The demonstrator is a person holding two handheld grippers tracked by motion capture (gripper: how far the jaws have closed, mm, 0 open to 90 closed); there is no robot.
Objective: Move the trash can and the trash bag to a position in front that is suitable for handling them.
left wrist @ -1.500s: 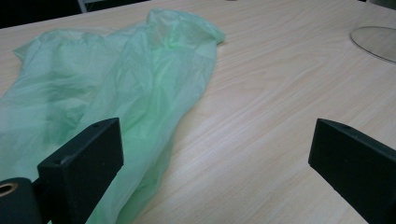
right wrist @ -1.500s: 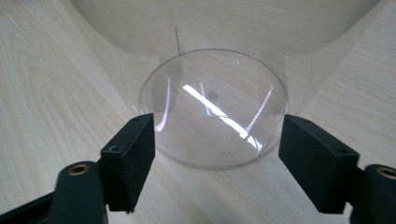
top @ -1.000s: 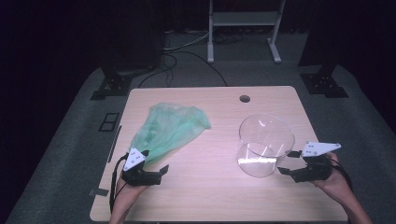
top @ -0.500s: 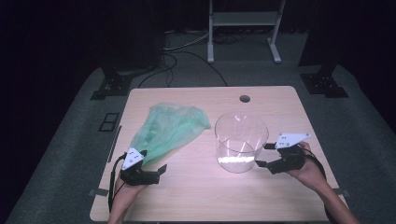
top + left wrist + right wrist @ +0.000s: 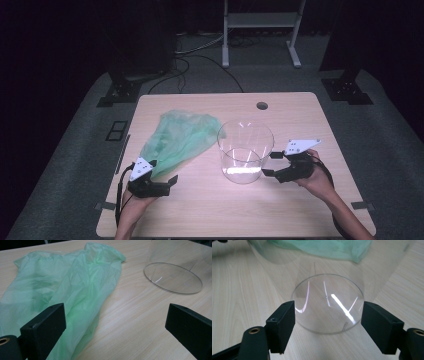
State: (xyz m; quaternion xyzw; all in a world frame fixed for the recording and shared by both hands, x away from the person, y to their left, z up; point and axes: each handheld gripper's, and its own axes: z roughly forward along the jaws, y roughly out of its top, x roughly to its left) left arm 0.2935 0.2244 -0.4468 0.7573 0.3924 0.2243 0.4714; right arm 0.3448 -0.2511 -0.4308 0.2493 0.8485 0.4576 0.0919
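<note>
High view: right tool (image 5: 268, 165), released, touches the tub (image 5: 245, 151); left tool (image 5: 172, 182), released, waits by the bag (image 5: 180, 140).

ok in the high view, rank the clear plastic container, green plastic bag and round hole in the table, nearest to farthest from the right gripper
1. Clear plastic container: just left of the right gripper, whose open jaws are at its base.
2. Round hole in the table: beyond the container, near the far edge.
3. Green plastic bag: across the container, on the left half.

The last two are fairly close.
</note>
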